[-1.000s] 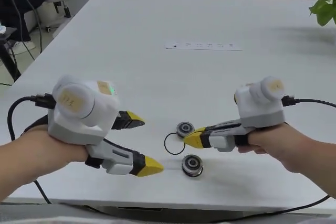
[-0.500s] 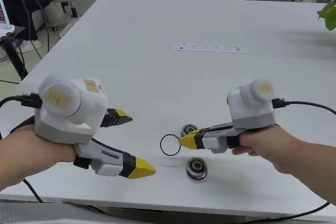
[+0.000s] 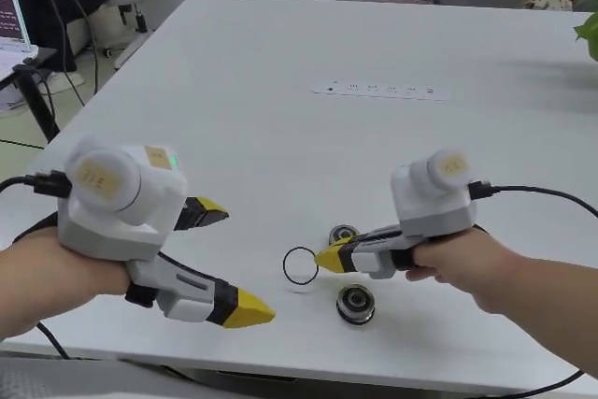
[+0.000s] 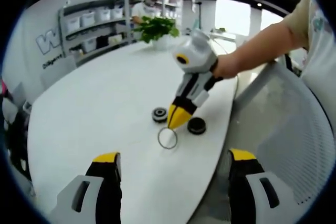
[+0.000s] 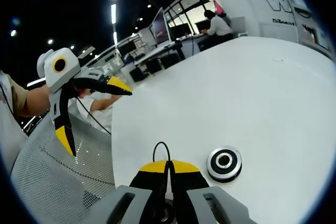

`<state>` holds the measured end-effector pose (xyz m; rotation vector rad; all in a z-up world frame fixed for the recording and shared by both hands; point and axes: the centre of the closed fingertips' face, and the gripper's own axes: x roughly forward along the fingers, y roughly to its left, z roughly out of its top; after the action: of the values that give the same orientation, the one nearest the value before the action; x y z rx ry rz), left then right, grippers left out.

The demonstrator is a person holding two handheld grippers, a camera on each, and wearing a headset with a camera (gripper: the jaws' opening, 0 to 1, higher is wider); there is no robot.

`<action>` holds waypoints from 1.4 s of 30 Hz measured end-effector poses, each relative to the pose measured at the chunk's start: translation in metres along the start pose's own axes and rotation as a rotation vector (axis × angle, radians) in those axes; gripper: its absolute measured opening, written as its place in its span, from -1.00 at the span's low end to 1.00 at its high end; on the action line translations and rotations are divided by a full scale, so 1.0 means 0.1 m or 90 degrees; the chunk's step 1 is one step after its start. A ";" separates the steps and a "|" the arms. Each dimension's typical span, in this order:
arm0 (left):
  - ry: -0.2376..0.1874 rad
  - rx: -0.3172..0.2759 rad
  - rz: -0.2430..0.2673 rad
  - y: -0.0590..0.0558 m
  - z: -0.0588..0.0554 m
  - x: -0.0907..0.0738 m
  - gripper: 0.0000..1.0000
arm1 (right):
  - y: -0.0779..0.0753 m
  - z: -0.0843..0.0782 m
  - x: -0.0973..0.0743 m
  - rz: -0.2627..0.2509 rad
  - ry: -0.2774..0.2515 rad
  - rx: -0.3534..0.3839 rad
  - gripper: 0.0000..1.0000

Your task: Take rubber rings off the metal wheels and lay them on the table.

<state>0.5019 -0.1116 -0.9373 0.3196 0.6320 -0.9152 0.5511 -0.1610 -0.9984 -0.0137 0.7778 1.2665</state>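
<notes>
As my right gripper (image 3: 325,257) pinches the ring (image 3: 300,266) low on the table (image 3: 280,119), just beside the wheels (image 3: 356,303), I judge this the laying-down step. My left gripper (image 3: 240,259) hangs spread and empty. Next I should release the ring, then reach for a wheel.

**Camera layout: three views, one shared patch**

Head view looks forward and down from above the near edge of the table (image 3: 280,91). Left gripper view sits low at that edge, facing the right gripper (image 4: 176,120) close by. Right gripper view hugs the tabletop, facing the left gripper (image 5: 98,121). All three share the ring (image 3: 284,266) and wheels (image 3: 356,303).
</notes>
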 end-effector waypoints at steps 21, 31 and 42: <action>0.005 -0.001 0.002 0.02 0.00 0.01 0.69 | -0.09 -0.03 -0.10 -0.019 0.004 -0.039 -0.60; 0.008 0.006 -0.011 0.03 0.05 0.09 0.65 | -0.11 0.03 -0.31 -0.023 -0.028 -0.040 -0.40; 0.009 0.022 -0.027 -0.01 0.18 0.21 0.62 | -0.09 0.05 -0.55 -0.025 -0.057 -0.046 -0.35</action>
<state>0.5168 -0.1351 -0.9369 0.3448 0.6394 -0.9659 0.5561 -0.2084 -0.9692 -0.0296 0.6514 1.2492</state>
